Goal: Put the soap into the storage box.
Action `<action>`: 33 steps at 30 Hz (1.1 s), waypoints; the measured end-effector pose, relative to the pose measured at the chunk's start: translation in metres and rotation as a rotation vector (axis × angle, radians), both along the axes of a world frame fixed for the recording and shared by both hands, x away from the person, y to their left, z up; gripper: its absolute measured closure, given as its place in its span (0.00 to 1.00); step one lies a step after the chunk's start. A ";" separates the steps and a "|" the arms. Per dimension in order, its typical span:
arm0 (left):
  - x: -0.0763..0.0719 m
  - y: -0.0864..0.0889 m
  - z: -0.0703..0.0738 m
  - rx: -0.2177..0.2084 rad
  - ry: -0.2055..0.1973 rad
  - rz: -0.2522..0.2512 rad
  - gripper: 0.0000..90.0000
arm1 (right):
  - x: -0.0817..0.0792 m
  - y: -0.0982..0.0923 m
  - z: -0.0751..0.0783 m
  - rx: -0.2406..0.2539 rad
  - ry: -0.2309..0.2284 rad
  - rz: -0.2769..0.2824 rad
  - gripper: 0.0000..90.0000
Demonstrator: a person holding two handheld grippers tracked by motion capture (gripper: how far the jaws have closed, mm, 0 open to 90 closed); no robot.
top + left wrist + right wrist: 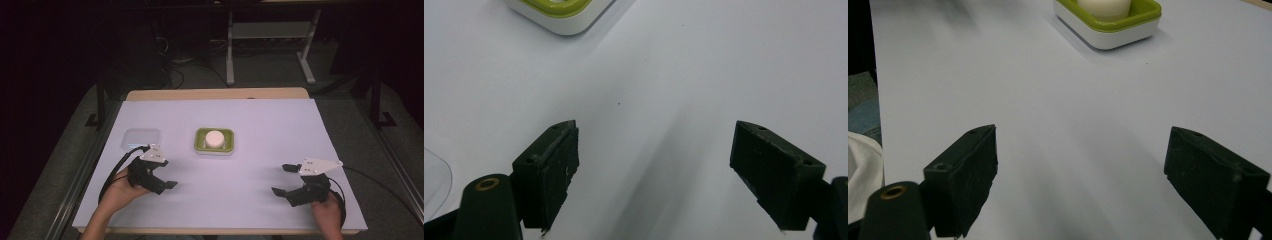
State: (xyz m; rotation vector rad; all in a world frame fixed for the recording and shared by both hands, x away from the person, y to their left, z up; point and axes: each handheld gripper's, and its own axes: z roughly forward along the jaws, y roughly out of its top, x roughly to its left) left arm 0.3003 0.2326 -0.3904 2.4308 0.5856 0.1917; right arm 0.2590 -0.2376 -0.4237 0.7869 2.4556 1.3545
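Two claws spread, empty: left claw (pixel 167 175) beside clear lid (pixel 142 138); right claw (pixel 283 179) well apart from soap dish (pixel 214 141).

r gripper (pixel 1080 180) jaws wide apart, green dish (pixel 1113 25) w/ white soap (pixel 1103 7) ahead.

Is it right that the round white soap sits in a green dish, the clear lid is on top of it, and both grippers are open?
Not quite. The clear lid lies on the table left of the green dish, not on top; the high view shows it. The white soap sits uncovered, and the left gripper and right gripper are open.
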 end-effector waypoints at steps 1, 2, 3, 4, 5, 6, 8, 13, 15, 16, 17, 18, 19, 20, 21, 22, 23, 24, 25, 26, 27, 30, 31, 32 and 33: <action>-0.001 0.001 -0.001 0.000 0.003 0.003 0.22 | 0.000 0.000 0.000 0.000 0.001 0.000 0.14; -0.002 0.002 -0.002 -0.004 0.006 0.009 0.22 | 0.000 0.000 0.000 -0.002 0.003 0.001 0.14; -0.002 0.002 -0.002 -0.004 0.006 0.009 0.22 | 0.000 0.000 0.000 -0.003 0.005 0.000 0.14; -0.004 0.004 -0.004 -0.004 0.006 0.009 0.21 | 0.000 0.000 0.000 -0.003 0.004 0.001 0.14; -0.004 0.004 -0.004 -0.004 0.006 0.009 0.22 | 0.000 0.001 0.000 -0.003 0.004 0.001 0.14; -0.006 0.006 -0.006 -0.001 0.013 0.011 0.21 | 0.000 0.001 0.000 -0.003 0.006 0.002 0.14; -0.007 0.007 -0.008 -0.005 0.014 0.014 0.21 | 0.000 0.001 -0.001 -0.004 0.006 0.001 0.14; -0.011 0.011 -0.012 -0.007 0.019 0.023 0.21 | 0.000 0.001 -0.001 -0.001 0.010 0.001 0.14; -0.012 0.012 -0.013 -0.006 0.013 0.025 0.21 | 0.000 0.001 -0.001 -0.003 0.009 0.002 0.14; -0.014 0.012 -0.014 -0.009 0.023 0.031 0.21 | 0.000 0.001 -0.001 -0.004 0.009 0.002 0.14; -0.014 0.013 -0.014 -0.003 0.017 0.027 0.21 | 0.000 0.001 -0.001 -0.005 0.009 0.003 0.14; -0.015 0.014 -0.015 -0.005 0.014 0.031 0.21 | 0.000 0.001 -0.001 -0.006 0.009 0.003 0.14; -0.015 0.014 -0.015 -0.005 0.014 0.031 0.21 | 0.000 0.001 -0.001 -0.006 0.009 0.003 0.14; -0.016 0.015 -0.016 -0.001 0.012 0.028 0.21 | 0.000 0.001 -0.001 -0.004 0.012 0.004 0.14; -0.016 0.015 -0.016 -0.001 0.012 0.028 0.21 | 0.000 0.001 -0.001 -0.004 0.012 0.004 0.14; -0.018 0.017 -0.017 -0.006 0.014 0.034 0.21 | 0.000 0.001 -0.002 0.000 0.015 0.008 0.14; -0.018 0.017 -0.017 -0.006 0.014 0.034 0.21 | 0.000 0.001 -0.002 0.000 0.015 0.008 0.14; -0.020 0.018 -0.018 -0.011 0.021 0.041 0.21 | 0.001 0.001 -0.002 -0.001 0.017 0.008 0.14; -0.021 0.019 -0.020 -0.012 0.021 0.041 0.21 | 0.001 0.001 -0.002 -0.001 0.015 0.009 0.14; -0.021 0.019 -0.020 -0.012 0.021 0.041 0.21 | 0.001 0.001 -0.002 -0.001 0.015 0.009 0.14; -0.023 0.021 -0.023 -0.015 0.026 0.043 0.21 | 0.001 0.001 -0.002 0.000 0.015 0.009 0.15; -0.026 0.021 -0.028 -0.022 0.030 0.048 0.21 | 0.001 0.001 -0.002 -0.002 0.015 0.008 0.14; -0.026 0.022 -0.028 -0.020 0.027 0.044 0.21 | 0.001 0.002 -0.003 -0.001 0.015 0.008 0.14; -0.028 0.022 -0.029 -0.032 0.031 0.052 0.21 | 0.001 0.002 -0.003 -0.002 0.016 0.007 0.14; -0.029 0.023 -0.030 -0.030 0.026 0.048 0.21 | 0.001 0.002 -0.003 -0.003 0.017 0.007 0.14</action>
